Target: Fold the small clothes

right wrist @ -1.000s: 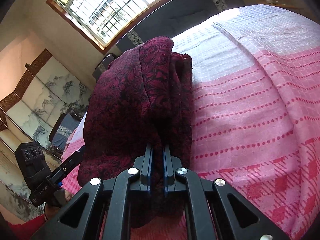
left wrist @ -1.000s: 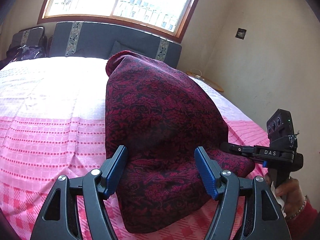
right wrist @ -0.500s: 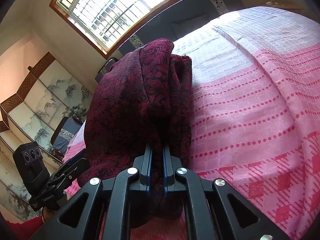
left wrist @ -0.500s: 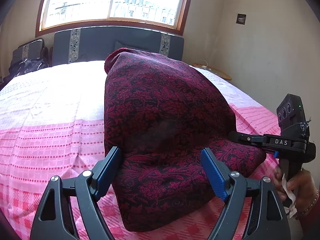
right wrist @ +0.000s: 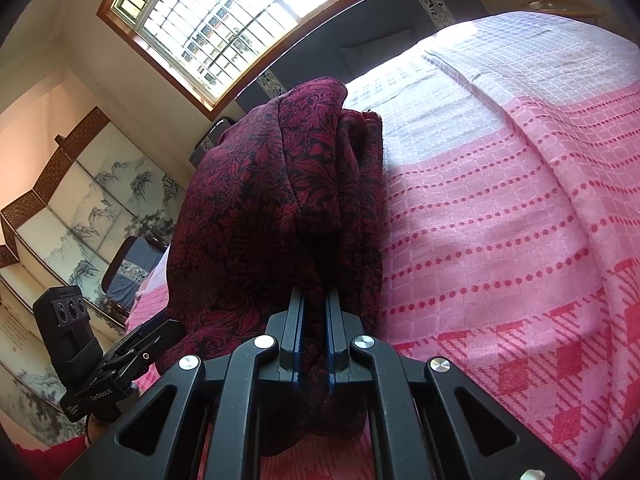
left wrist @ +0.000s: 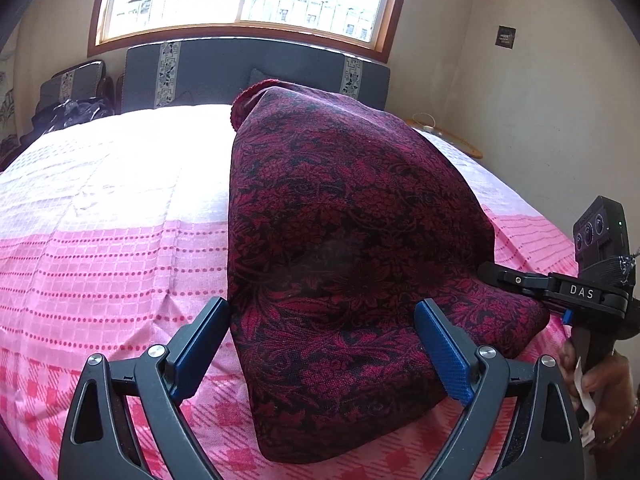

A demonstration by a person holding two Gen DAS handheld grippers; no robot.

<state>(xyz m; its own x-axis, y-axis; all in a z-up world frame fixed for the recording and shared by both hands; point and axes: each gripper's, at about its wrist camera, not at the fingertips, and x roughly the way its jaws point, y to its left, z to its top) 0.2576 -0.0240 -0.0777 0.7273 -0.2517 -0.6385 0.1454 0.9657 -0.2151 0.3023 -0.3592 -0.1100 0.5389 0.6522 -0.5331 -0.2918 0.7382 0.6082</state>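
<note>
Since a second ago both cameras sit a bit further back from the cloth (left wrist: pixel 348 240), so more of it shows between the left gripper's (left wrist: pixel 322 344) fingers; the grip itself looks unchanged. Left gripper jaws are spread wide, holding nothing, one finger just off the cloth's near-left edge and the other over its near-right part. Right gripper (right wrist: pixel 313 344) is clamped on a bunched edge of the cloth, fabric pinched between its nearly closed fingers, and that side is lifted off the bed (left wrist: pixel 100 240), so the cloth rises in a hump while its near and left parts lie on the pink sheet. Step in hand looks like carrying the held edge over to make a fold. To do it well: keep the right pinch firm, since several layers are bunched there and a thin one could slip out; move the edge across low and steady so the cloth lays flat instead of rolling; use the free left gripper to pin or pinch the near-left edge so the base doesn't drag along the sheet. Line the edges up before letting go. Fabric looks soft and drapey, likely to sag and wrinkle if lifted too high.
</note>
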